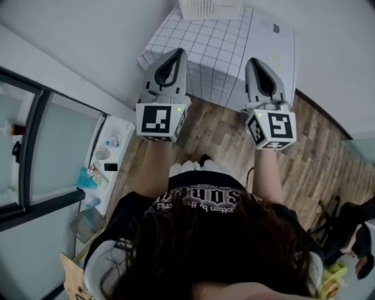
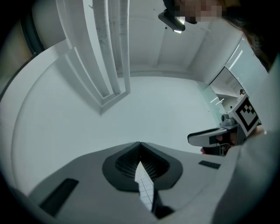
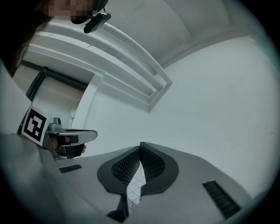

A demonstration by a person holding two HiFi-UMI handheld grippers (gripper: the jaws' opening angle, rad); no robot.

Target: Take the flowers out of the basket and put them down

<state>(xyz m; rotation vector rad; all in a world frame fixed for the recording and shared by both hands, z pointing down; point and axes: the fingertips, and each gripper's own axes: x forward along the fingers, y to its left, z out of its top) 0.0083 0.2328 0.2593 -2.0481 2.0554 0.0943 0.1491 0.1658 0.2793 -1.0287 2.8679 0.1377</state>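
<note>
In the head view both grippers are held side by side, pointing at a table with a white checked cloth (image 1: 217, 53). A white perforated basket (image 1: 210, 7) stands at the table's far edge, cut off by the frame. No flowers show in any view. My left gripper (image 1: 177, 53) is shut, tips touching, nothing between them. My right gripper (image 1: 256, 62) is also shut and empty. The left gripper view shows its tips (image 2: 139, 143) met against a white wall, with only a sliver of checked cloth below. The right gripper view shows its tips (image 3: 140, 144) the same way.
Wood floor (image 1: 222, 140) lies between the person and the table. A glass door (image 1: 35, 146) and a low white shelf with bottles (image 1: 102, 158) are at the left. White walls rise behind the table. Dark chair legs (image 1: 345, 234) stand at the lower right.
</note>
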